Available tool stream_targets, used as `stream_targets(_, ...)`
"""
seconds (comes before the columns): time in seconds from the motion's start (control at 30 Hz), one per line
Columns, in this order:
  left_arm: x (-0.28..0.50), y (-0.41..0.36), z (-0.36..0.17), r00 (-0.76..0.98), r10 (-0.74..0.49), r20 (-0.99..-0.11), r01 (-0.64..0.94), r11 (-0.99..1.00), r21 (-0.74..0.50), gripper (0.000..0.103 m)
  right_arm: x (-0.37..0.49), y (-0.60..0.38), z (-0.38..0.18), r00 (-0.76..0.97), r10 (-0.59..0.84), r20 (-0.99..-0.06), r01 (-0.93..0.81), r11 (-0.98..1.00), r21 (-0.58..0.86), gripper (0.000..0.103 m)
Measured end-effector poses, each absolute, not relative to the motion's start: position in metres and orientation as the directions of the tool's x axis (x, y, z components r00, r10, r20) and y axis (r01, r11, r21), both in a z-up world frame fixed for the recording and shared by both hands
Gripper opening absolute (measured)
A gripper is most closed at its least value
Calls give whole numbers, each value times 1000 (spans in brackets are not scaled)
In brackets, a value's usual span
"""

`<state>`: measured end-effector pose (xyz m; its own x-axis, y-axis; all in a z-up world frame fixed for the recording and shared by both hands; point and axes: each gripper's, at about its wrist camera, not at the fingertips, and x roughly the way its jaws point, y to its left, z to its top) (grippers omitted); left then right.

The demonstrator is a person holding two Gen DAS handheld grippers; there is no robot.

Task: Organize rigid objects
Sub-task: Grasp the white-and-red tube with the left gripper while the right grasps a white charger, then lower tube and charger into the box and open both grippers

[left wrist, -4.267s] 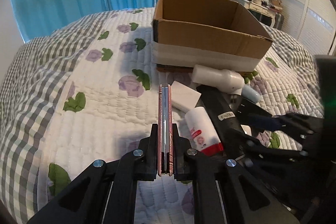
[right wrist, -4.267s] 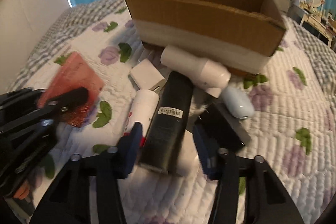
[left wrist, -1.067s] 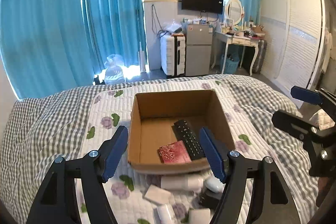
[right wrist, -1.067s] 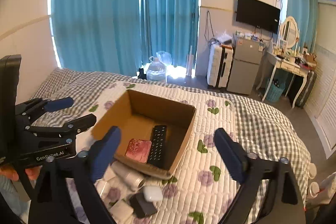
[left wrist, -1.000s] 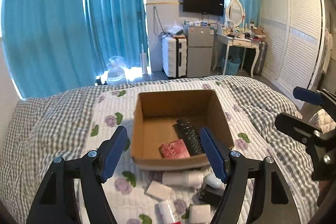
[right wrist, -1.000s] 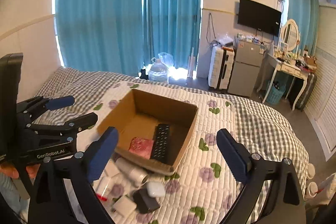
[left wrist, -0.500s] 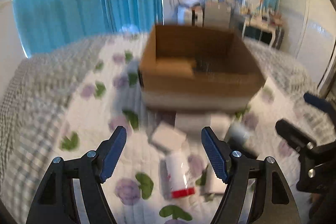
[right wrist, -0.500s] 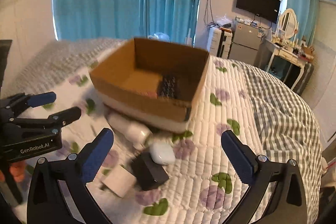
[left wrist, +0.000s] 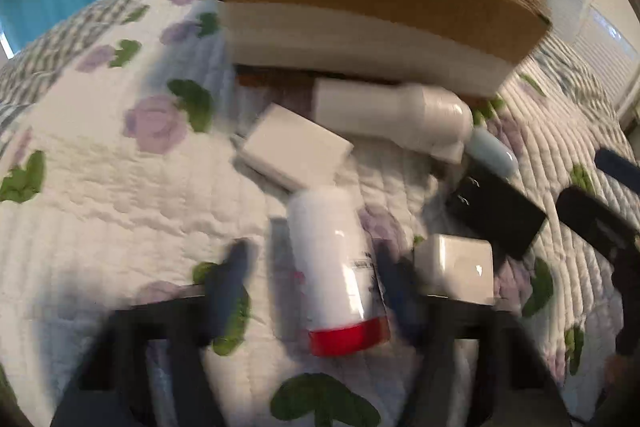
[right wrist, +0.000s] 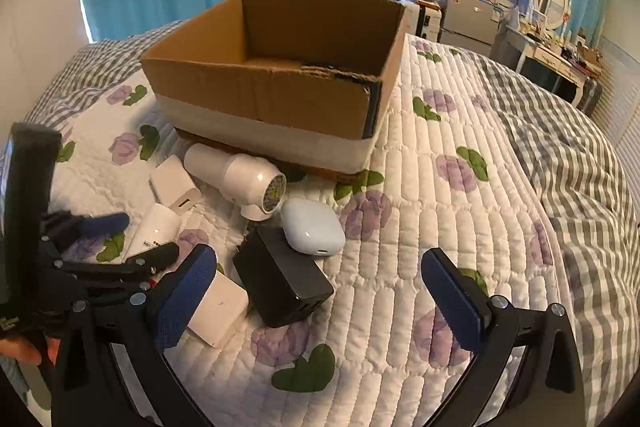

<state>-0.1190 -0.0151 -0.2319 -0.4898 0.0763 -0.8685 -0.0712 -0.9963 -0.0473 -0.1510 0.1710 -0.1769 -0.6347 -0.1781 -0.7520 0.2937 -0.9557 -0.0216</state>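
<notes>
At lower centre, left view: white bottle (left wrist: 336, 271) lies between the spread, empty left gripper (left wrist: 312, 275) jaws.
Right gripper (right wrist: 320, 299): wide apart, empty.
Advice: centre, close mid-body, then lift toward cardboard box (right wrist: 256, 95).

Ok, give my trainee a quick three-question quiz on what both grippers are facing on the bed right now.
1. True or false: the left gripper is shut on the white bottle with the red cap.
2. Which item touches the black charger? A) the pale blue earbud case B) the cardboard box
3. Fill in: the right gripper is ____ and holds nothing.

Key: 1 false, its fingers stand apart either side of the bottle; 2 A; 3 open.
</notes>
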Motion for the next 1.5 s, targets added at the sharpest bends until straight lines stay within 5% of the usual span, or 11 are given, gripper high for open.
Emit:
stream_targets(0.5, -81, -41, -174, -612, 7, -790, -67, -997, 43, 37, -115, 141, -186, -571, -244, -784, 306, -949, 73, 100)
stream_targets(1.1, -87, -67, -196, -557, 2, -831, -2, -1000, -1, 37, -144, 105, -244, -461, -199, -865, 195, -973, 120, 58)
stream_targets(1.5, -77, -53, -150, -601, 19, -799, -20, -1000, -9, 37, -110, 124, -151, -631, -287, -720, 288, -949, 127, 52)
